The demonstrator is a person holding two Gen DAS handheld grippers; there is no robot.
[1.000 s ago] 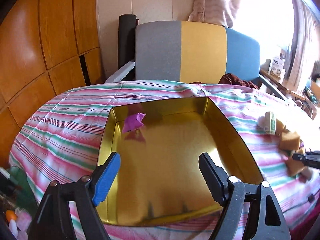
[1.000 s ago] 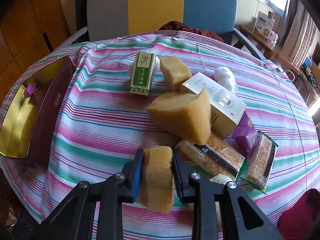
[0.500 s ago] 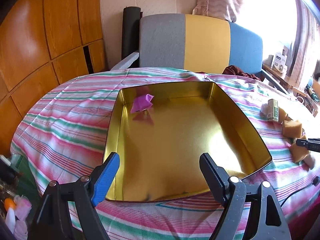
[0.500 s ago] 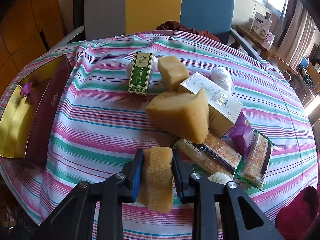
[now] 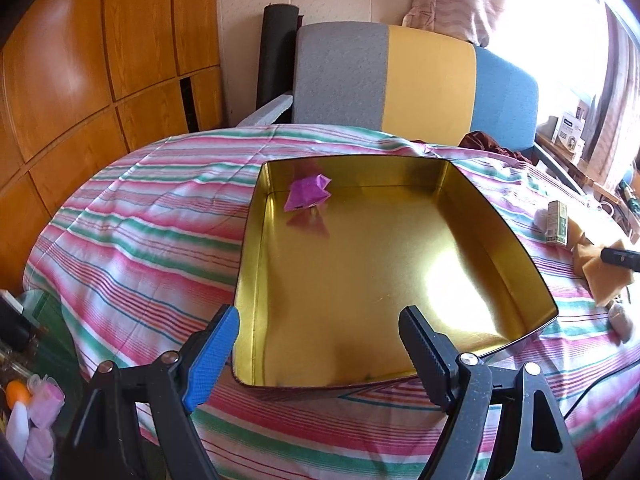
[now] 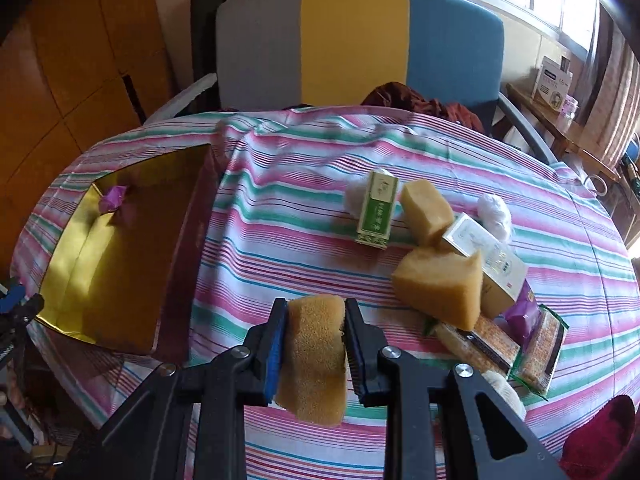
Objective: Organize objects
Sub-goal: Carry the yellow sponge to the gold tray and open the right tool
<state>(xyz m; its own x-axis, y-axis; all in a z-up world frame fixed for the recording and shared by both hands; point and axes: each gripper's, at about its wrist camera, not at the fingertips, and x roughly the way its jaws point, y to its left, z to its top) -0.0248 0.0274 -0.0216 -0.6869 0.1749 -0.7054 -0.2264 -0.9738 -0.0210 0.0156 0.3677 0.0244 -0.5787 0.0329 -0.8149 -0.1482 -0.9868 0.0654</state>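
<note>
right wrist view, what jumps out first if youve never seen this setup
A tan sponge pinched in the right gripper, low in the middle. To its left a shiny gold tin lies open on the striped tablecloth, one purple wrapper in its far corner. To the right sits a clutter of sponges, boxes and cracker packs.

You get strong daylight from the window (image 5: pixel 600 32) at upper right, blown out to white. Glare pools on the gold tin's (image 5: pixel 538 280) floor. Both fisheye views bend straight lines and darken at the corners. The right wrist view is slightly soft with motion blur.
</note>
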